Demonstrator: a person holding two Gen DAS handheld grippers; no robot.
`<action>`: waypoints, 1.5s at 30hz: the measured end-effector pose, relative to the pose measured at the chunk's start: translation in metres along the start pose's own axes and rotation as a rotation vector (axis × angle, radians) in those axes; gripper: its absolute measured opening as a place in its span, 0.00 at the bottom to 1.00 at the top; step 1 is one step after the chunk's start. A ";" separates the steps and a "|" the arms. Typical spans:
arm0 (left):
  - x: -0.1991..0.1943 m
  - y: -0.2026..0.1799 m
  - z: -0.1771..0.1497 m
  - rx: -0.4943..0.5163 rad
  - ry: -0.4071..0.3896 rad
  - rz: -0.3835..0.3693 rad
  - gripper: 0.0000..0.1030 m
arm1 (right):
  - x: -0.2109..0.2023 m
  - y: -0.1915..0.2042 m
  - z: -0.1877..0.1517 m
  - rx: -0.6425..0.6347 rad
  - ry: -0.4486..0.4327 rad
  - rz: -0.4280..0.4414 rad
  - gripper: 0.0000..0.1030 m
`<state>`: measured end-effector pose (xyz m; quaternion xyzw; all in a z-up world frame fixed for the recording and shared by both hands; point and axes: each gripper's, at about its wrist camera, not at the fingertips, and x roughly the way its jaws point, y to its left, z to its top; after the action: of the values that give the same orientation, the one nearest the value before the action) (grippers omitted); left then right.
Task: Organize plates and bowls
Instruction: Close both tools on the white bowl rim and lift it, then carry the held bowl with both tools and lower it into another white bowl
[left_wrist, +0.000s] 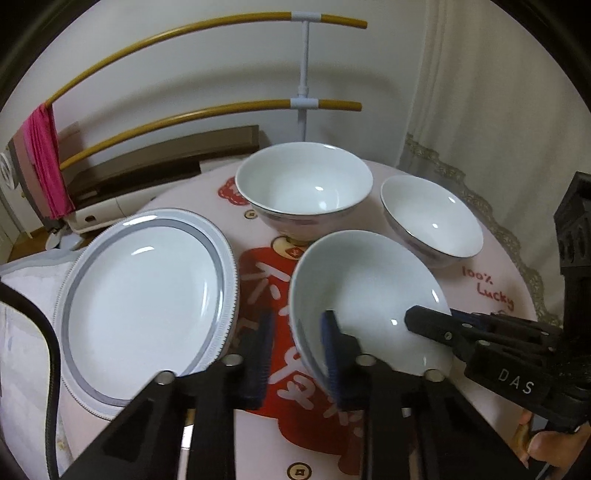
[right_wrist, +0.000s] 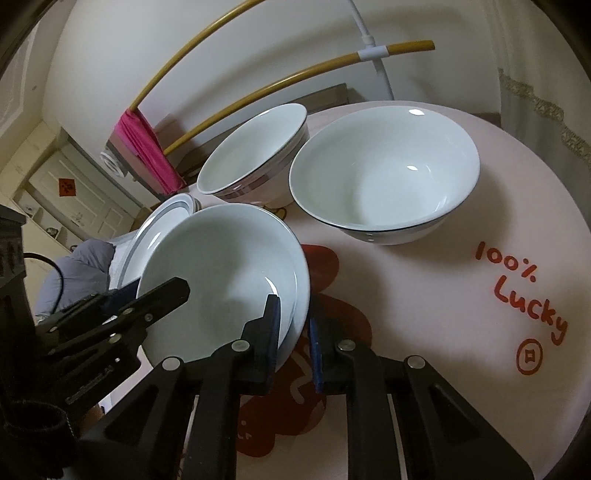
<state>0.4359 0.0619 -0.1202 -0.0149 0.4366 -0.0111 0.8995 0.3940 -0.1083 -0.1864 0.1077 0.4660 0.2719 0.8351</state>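
Both grippers pinch the same plain white bowl, tilted, rim clamped on opposite sides. Left wrist view: left gripper (left_wrist: 295, 354) at bottom centre, fingers (left_wrist: 332, 354) closed on the bowl's (left_wrist: 365, 291) near-left rim, one pad inside, one outside. Right gripper (left_wrist: 439, 325) comes in from lower right, tip on the bowl's right rim; a hand (left_wrist: 554, 450) shows in the bottom right corner.

Right wrist view: right gripper (right_wrist: 293, 332) at bottom centre, fingers (right_wrist: 271, 332) clamped on the bowl's (right_wrist: 229, 273) right rim. Left gripper (right_wrist: 155, 295) enters from lower left, on the far rim.

Only the left view shows the grey-banded plate (left_wrist: 144, 295) in full, at left of frame just beside the held bowl; in the right view the plate (right_wrist: 162, 218) is a sliver behind the bowl. Only the right view shows a grey sleeve (right_wrist: 74, 273) at left and cupboards (right_wrist: 74, 199) with a red paper square.

Farther back: footed bowl (left_wrist: 303, 188) at centre, smaller bowl (left_wrist: 432, 218) to its right, both upright and apart. In the right view the order swaps: the smaller bowl (right_wrist: 384, 173) looms large at centre right, the footed bowl (right_wrist: 255, 155) behind it to the left.

Bench (left_wrist: 491, 266) is round, pink cloth with red print and "100% Lucky" text (right_wrist: 524, 288). Behind: rack with yellow rails (left_wrist: 184, 33), pink towel (left_wrist: 48, 158) hung at upper left, white wall, lace-edged curtain (left_wrist: 480, 110) at right.
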 end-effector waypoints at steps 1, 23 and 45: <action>0.001 0.000 0.001 0.003 0.003 -0.007 0.10 | 0.000 0.001 0.001 -0.001 0.003 0.005 0.13; -0.072 0.007 0.014 0.022 -0.131 -0.064 0.09 | -0.051 0.046 0.017 -0.104 -0.067 -0.019 0.12; -0.029 0.058 0.071 -0.056 -0.177 -0.097 0.09 | -0.026 0.071 0.099 -0.188 -0.140 -0.146 0.12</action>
<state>0.4738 0.1225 -0.0557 -0.0622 0.3541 -0.0411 0.9322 0.4411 -0.0565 -0.0831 0.0135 0.3855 0.2447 0.8895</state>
